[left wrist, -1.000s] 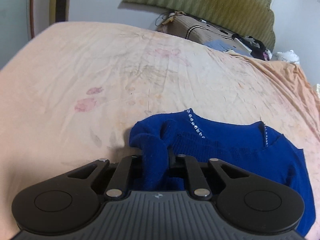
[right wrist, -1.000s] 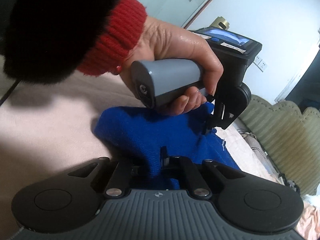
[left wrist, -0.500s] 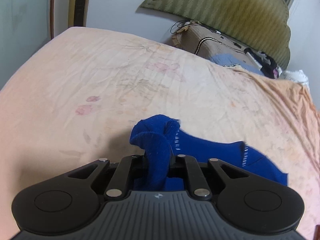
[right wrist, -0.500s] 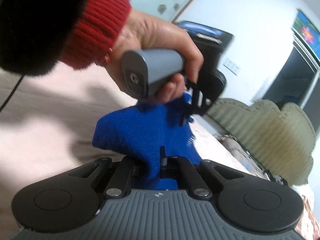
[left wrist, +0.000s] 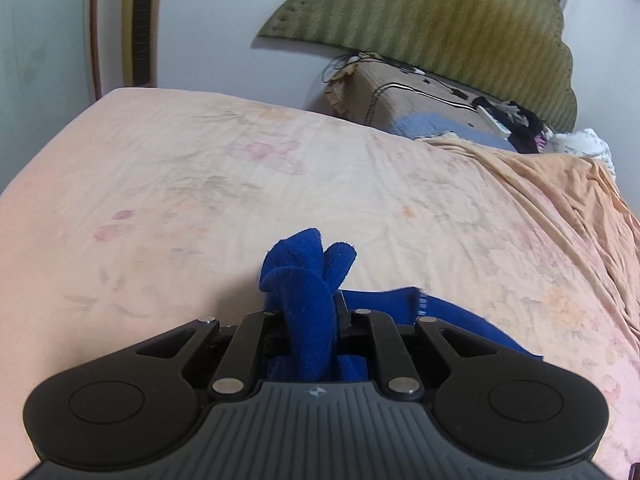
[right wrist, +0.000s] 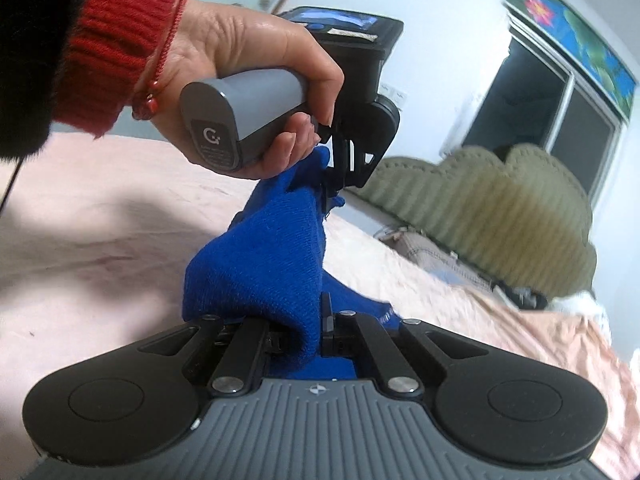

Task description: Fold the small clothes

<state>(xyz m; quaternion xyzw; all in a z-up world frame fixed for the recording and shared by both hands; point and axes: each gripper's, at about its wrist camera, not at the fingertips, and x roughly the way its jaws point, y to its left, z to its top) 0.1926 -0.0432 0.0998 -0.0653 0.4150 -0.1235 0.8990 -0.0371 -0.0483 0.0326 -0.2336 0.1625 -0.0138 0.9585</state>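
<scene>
Your left gripper [left wrist: 312, 320] and right gripper [right wrist: 308, 328] each pinch a bunched fold of the blue knit sweater [left wrist: 308, 280], lifted over the peach bedsheet [left wrist: 200, 184]; its far edge trails on the sheet. Open sheet lies ahead, up to the green headboard [left wrist: 440, 16]

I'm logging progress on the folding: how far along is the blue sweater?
Done: both grippers have clamped the blue sweater; the left gripper and right gripper each pinch a bunch of knit. In hand: the gripped part is raised, the rest trailing on the peach bedsheet. Left: no finished fold is visible; laying it over and smoothing remain.
</scene>
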